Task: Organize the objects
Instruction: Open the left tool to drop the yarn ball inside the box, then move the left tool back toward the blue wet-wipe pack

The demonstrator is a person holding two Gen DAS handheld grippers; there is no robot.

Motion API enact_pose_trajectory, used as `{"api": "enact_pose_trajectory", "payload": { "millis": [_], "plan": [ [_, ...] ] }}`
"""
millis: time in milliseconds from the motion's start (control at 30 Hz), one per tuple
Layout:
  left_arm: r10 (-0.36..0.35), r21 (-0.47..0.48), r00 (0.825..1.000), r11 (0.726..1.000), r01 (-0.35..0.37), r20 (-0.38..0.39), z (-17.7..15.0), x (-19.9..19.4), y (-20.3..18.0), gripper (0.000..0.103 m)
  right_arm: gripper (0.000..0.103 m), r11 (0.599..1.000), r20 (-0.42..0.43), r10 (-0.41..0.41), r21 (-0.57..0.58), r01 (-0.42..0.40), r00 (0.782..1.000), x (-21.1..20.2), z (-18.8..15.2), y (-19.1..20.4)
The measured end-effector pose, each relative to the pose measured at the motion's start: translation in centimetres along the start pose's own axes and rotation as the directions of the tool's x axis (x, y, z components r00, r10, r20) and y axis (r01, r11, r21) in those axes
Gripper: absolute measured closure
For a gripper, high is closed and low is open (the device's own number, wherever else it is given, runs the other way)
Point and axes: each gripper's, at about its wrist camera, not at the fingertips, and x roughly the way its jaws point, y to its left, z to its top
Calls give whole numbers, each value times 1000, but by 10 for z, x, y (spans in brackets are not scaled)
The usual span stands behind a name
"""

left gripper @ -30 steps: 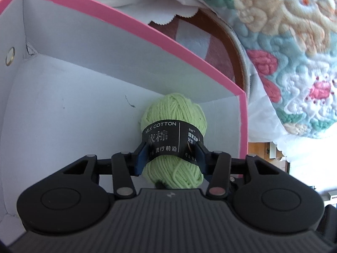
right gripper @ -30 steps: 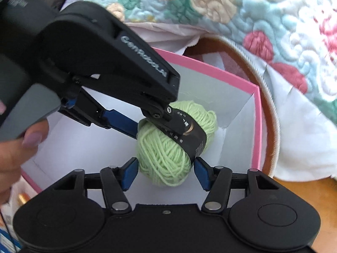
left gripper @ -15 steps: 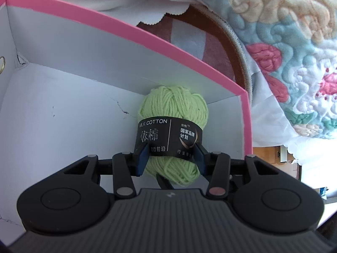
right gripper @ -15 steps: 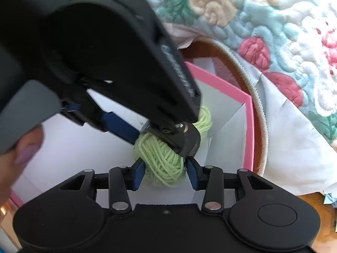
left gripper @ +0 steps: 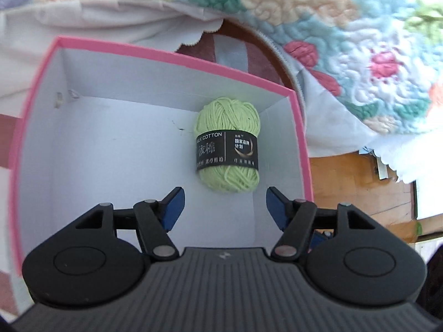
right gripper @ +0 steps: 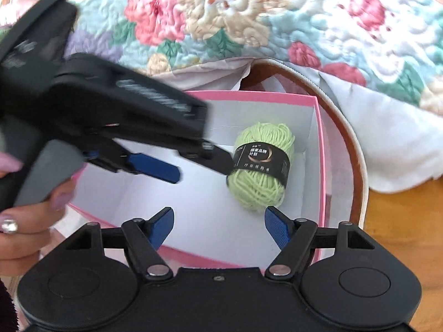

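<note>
Quilt-draped table behind: yarn ball (left gripper: pixel 227 149) lies in the pink box (left gripper: pixel 177 59) corner, tidied away, so left gripper (left gripper: pixel 224 207) and right gripper (right gripper: pixel 218 228) have just been opening, jaws apart, nothing between them.

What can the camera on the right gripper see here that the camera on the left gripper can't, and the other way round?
Only the right wrist view shows the left gripper from the side, reaching over the box, and the hand holding it. Only the left wrist view shows the box's far left corner and the MILK COTTON lettering on the yarn's label. Both show the green yarn ball lying free near the right wall of the pink box, the flowered quilt behind it, and their own gripper open with nothing between the pads.
</note>
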Motion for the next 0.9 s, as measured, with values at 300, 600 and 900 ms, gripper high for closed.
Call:
{"api": "enact_pose_trajectory", "payload": {
  "millis": [300, 600, 900],
  "plan": [
    [135, 66, 990, 988, -138, 49, -32, -88, 2, 33, 26, 998, 16, 26, -62, -25, 1000, -76, 9, 17],
    [261, 123, 961, 954, -272, 96, -61, -167, -13, 27, 25, 988, -30, 19, -155, -24, 999, -148, 19, 56],
    [311, 94, 945, 942, -321, 106, -95, -222, -9, 26, 22, 977, -71, 66, -196, -79, 995, -208, 7, 81]
  ]
}}
